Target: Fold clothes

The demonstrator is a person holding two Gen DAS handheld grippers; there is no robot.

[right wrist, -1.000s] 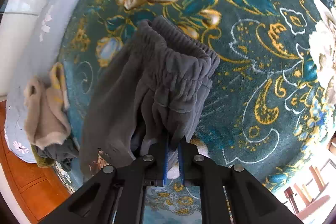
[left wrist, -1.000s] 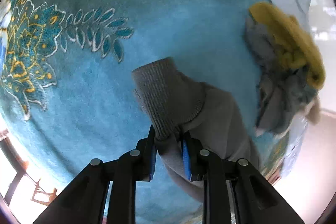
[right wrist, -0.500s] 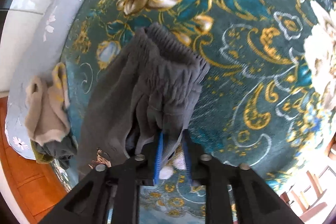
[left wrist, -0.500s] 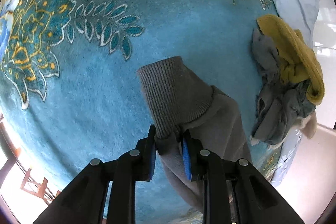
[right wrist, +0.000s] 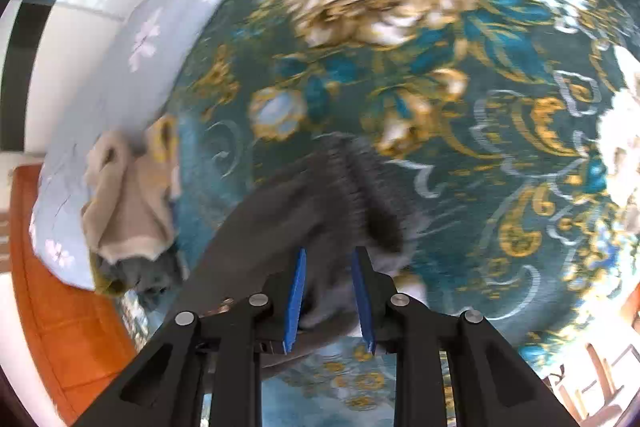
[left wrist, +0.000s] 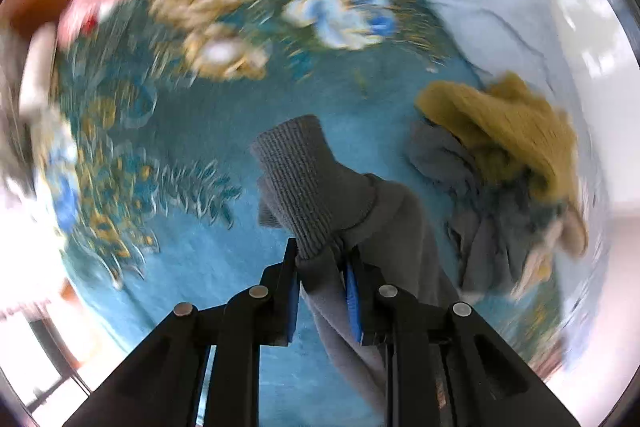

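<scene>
The grey trousers are pinched at the ribbed cuff by the left gripper. The right gripper is parted around the waistband. Open floral blanket is seen beyond.

The grey pants hang bunched, a ribbed leg cuff standing upward above the smoother grey leg trailing down and right. At the other end, the gathered elastic waistband is blurred and appears to droop over the dark, crumpled fabric.
</scene>
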